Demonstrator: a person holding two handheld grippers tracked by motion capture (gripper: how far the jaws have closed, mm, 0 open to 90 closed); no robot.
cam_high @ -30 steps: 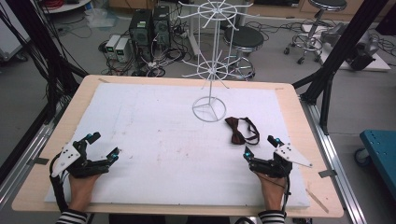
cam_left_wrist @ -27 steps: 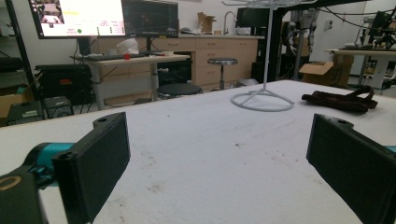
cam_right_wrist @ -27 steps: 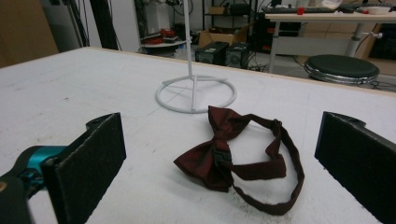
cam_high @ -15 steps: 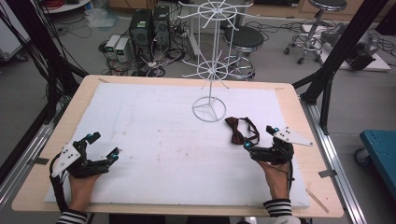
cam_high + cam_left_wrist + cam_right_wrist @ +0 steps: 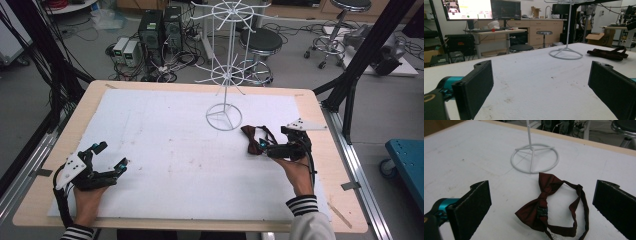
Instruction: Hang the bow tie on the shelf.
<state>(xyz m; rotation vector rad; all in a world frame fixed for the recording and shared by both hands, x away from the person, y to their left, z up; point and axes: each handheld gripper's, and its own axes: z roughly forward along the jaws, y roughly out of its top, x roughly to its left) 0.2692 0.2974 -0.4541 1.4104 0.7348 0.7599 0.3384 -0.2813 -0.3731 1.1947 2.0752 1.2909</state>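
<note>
A dark red bow tie [image 5: 543, 199] with its strap looped to one side lies flat on the white mat, just right of the white wire stand's ring base [image 5: 534, 158]. My right gripper [image 5: 544, 187] is open, its jaws standing on either side of the tie without touching it. From above, the right gripper [image 5: 264, 147] sits right at the bow tie [image 5: 249, 134], near the stand [image 5: 224, 118]. My left gripper [image 5: 111, 155] is open and holds nothing near the mat's front left. Past the left gripper [image 5: 541, 68] lie the stand base [image 5: 566, 54] and the bow tie [image 5: 607, 53].
The white mat [image 5: 165, 130] covers most of the wooden table [image 5: 90, 95]. The stand's wire arms [image 5: 227, 75] spread out above its base. Stools, computers and cables stand on the floor beyond the far edge.
My right gripper has moved forward and left, up to the bow tie, which now lies between its open jaws. The left gripper has stayed put.
</note>
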